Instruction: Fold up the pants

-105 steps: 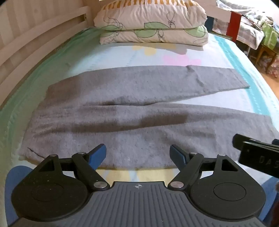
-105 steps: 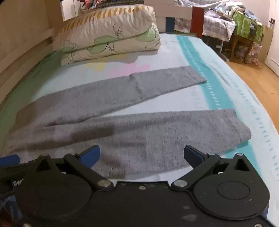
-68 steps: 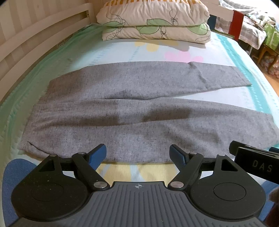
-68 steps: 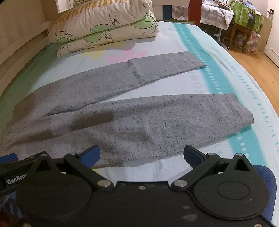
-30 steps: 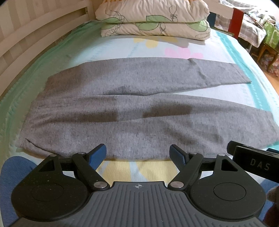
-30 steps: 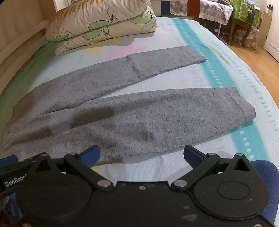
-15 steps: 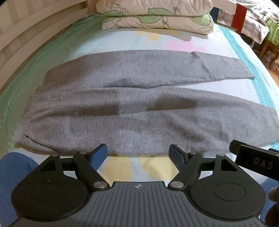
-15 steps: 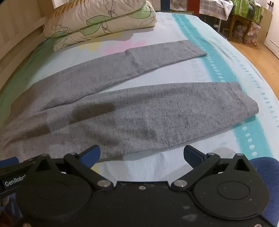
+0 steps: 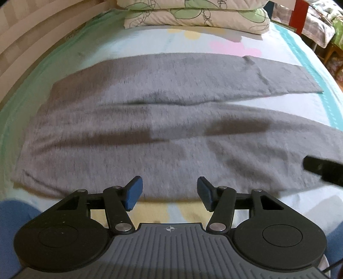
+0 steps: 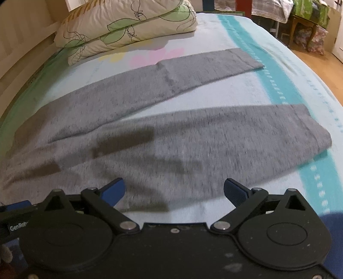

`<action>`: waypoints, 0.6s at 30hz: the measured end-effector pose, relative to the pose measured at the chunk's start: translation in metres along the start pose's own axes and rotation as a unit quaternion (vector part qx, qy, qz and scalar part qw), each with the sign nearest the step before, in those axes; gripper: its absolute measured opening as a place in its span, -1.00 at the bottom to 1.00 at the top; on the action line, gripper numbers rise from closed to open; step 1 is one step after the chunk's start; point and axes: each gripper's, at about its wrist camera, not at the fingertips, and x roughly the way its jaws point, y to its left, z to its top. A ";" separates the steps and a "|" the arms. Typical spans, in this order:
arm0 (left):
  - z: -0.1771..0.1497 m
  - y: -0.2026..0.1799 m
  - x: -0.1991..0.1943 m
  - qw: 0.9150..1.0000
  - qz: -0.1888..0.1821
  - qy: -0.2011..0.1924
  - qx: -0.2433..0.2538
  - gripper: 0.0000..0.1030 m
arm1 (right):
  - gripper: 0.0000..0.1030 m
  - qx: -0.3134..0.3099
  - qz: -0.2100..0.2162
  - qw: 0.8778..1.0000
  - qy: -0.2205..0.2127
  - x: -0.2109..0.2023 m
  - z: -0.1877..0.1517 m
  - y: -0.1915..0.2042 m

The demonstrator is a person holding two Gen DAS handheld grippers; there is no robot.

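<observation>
Grey knit pants (image 9: 171,133) are spread on the bed (image 9: 150,43); the left tool (image 9: 167,194), just narrowed, seemingly pinches nothing; the right tool (image 10: 174,192) is held spread.

Two stacked pillows (image 9: 193,12) on bed sheet (image 10: 289,70).

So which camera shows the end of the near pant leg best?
The right wrist view: the near leg's cuff lies whole on the bed, with its folded edge in sight. In the left wrist view that leg runs off the right edge, so its cuff is cut off.
</observation>
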 end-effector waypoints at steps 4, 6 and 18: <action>0.028 0.004 0.013 1.000 -0.001 -0.010 0.005 0.07 | 0.89 0.004 0.014 1.000 -0.008 0.015 0.036 -0.011; 0.044 0.006 0.022 1.000 -0.001 -0.014 0.006 0.07 | 0.83 0.007 0.018 1.000 -0.012 0.026 0.059 -0.015; 0.157 0.017 0.109 1.000 0.002 -0.007 0.011 0.06 | 0.56 0.048 0.005 0.999 0.026 0.158 0.221 -0.034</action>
